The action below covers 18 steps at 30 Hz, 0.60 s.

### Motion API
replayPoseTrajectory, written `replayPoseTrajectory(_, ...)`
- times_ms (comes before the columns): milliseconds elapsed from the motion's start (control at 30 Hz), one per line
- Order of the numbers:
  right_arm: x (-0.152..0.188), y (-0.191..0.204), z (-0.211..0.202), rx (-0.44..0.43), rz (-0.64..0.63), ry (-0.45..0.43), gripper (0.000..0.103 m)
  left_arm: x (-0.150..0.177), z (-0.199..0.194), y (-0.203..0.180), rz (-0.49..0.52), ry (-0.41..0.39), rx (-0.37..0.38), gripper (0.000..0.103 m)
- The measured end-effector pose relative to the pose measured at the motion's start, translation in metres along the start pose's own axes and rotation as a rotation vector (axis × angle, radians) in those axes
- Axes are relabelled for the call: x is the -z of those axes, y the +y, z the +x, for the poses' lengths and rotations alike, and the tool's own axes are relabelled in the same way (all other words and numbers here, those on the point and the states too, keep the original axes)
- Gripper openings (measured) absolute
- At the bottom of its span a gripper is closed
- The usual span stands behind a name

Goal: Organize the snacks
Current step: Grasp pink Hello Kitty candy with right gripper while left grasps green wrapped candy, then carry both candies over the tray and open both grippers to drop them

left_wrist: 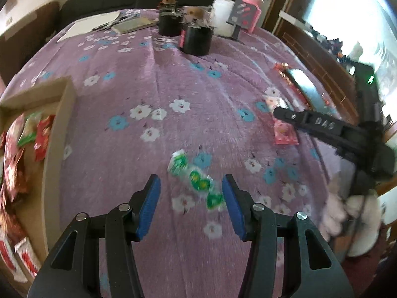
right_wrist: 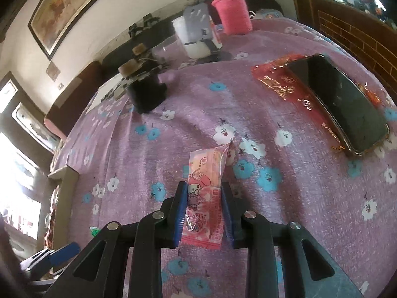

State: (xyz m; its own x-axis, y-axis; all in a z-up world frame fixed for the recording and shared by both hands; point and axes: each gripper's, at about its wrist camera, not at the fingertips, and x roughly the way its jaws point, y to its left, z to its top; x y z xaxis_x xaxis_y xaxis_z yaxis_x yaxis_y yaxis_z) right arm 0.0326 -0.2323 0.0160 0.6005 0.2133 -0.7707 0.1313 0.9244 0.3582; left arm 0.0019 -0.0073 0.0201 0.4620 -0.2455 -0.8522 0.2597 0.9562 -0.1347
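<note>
A clear snack packet with green prints [left_wrist: 198, 181] lies on the purple flowered cloth [left_wrist: 139, 79]. My left gripper [left_wrist: 191, 193] is open just above it, its right pad close to the packet's near end. A pink cartoon snack packet [right_wrist: 204, 196] lies between the blue pads of my right gripper [right_wrist: 204, 203], which is closed against both its sides. The pink packet [left_wrist: 284, 131] and the right gripper's black finger [left_wrist: 310, 121] also show at the right of the left wrist view. A cardboard box [left_wrist: 57, 129] at the left holds several red and green packets.
Two black jars with cork lids [left_wrist: 196, 37] stand at the back, with a white cup [right_wrist: 191, 37] and a pink bottle [right_wrist: 232, 12]. A phone [right_wrist: 340, 101] lies on a red wrapper [right_wrist: 275, 74] at the right. Papers [left_wrist: 99, 23] lie at the back left.
</note>
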Motion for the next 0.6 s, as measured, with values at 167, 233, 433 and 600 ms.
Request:
replayPoseTrajectory(167,-0.001,0.005,-0.009,0.034,-0.029,-0.047,0.028,0.007,0.007,-0.007,0.071,-0.028,-0.063,0.017)
replayPoseTrajectory(233,-0.001,0.007,-0.014,0.039,-0.044,-0.071,0.028,0.008,0.005,-0.005,0.062,-0.03,-0.05,0.017)
replayPoseTrajectory(433,0.0,0.014,-0.018,0.042,-0.075,-0.102,0.028,0.01,-0.007,0.004,0.014,-0.042,-0.018,0.017)
replayPoseTrajectory(600,0.001,0.014,-0.016,0.052,-0.076,-0.107,0.028,0.02,-0.036,0.019,-0.029,-0.074,0.033,0.017)
